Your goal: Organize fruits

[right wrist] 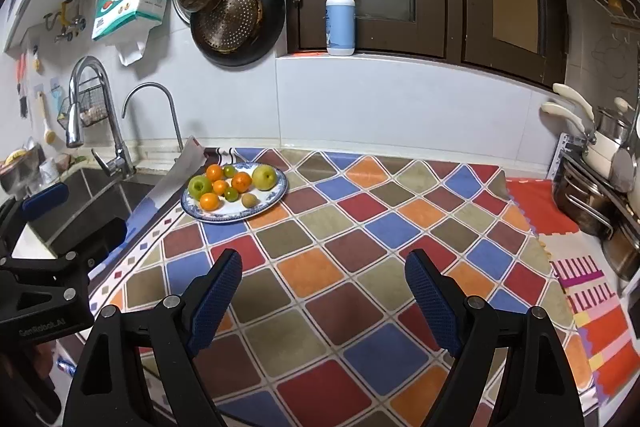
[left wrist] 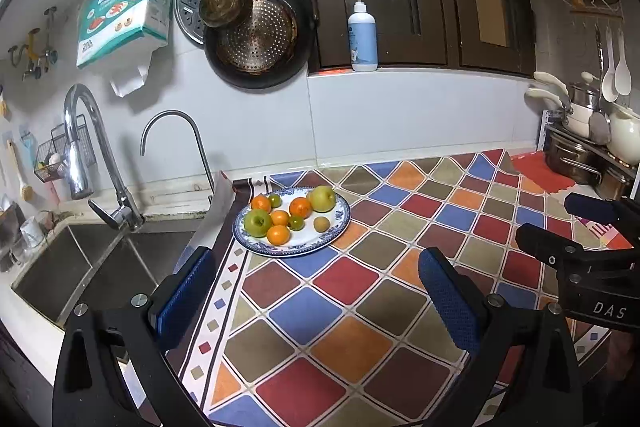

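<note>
A blue-rimmed white plate [left wrist: 320,243] [right wrist: 264,207] sits on the colourful checked cloth beside the sink. It holds two green apples [left wrist: 257,222] [right wrist: 199,186], several oranges [left wrist: 300,207] [right wrist: 241,181], small green fruits [left wrist: 296,222] and a kiwi [left wrist: 321,223] [right wrist: 249,200]. My left gripper [left wrist: 316,291] is open and empty, well short of the plate. My right gripper [right wrist: 324,291] is open and empty, nearer the counter's front and right of the plate. Each gripper shows at the edge of the other's view.
A sink [left wrist: 92,267] with two taps [left wrist: 100,163] lies left of the plate. Pots and a dish rack [right wrist: 600,187] stand at the right. A soap bottle [right wrist: 340,23] is on the window sill. Pans [left wrist: 256,35] hang on the wall.
</note>
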Motion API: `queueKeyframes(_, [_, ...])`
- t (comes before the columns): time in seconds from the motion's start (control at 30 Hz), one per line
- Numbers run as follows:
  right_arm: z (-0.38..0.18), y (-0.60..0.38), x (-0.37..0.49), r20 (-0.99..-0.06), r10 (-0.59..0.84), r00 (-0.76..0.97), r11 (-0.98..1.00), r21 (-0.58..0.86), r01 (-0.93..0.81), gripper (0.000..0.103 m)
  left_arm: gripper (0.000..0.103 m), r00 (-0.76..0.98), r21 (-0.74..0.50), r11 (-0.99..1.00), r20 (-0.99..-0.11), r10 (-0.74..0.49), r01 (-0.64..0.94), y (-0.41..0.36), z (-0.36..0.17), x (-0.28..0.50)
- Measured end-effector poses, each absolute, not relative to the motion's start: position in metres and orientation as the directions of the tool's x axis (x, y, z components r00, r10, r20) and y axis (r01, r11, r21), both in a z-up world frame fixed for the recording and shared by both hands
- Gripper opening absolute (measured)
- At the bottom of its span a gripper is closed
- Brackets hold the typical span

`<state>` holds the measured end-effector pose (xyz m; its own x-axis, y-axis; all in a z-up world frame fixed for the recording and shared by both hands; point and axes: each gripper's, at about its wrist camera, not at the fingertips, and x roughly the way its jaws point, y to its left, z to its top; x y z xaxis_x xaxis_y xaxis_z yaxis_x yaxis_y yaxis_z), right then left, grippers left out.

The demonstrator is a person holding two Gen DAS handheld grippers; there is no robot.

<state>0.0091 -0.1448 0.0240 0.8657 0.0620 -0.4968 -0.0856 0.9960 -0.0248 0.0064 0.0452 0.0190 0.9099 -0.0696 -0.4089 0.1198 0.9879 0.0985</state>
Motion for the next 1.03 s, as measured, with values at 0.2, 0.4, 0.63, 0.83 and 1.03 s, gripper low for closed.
queueKeyframes(0.2, [0.0254,-0.1475,0.0033,-0.483,0.061,0.874,0.996,-0.028,-0.085,0.084,0.103,0.911,0.092,0.989,-0.405,-0.073,0.12,0.0435,0.0202,0.0026])
queueKeyframes(0.4, [0.0256,-0.1491,0.0023,-0.482,0.066,0.874,0.996,-0.02,-0.086,0.084,0.103,0.917,0.097,0.989,-0.393,-0.069,0.116,0.0426,0.0222,-0.001])
queueKeyframes(0.63, [0.026,-0.1497,0.0022,-0.483,0.068,0.873,0.996,-0.017,-0.087,0.084,0.103,0.914,0.095,0.989,-0.401,-0.069,0.116,0.0425,0.0216,-0.0012])
queueKeyframes(0.83, [0.0238,-0.1486,0.0013,-0.49,0.064,0.869,0.996,-0.018,-0.083,0.084,0.103,0.908,0.09,0.988,-0.411,-0.077,0.125,0.0437,0.0208,0.0016])
queueKeyframes(1.03, [0.0228,-0.147,0.0014,-0.494,0.059,0.868,0.997,-0.019,-0.079,0.084,0.103,0.906,0.089,0.988,-0.416,-0.082,0.13,0.0443,0.0201,0.0036])
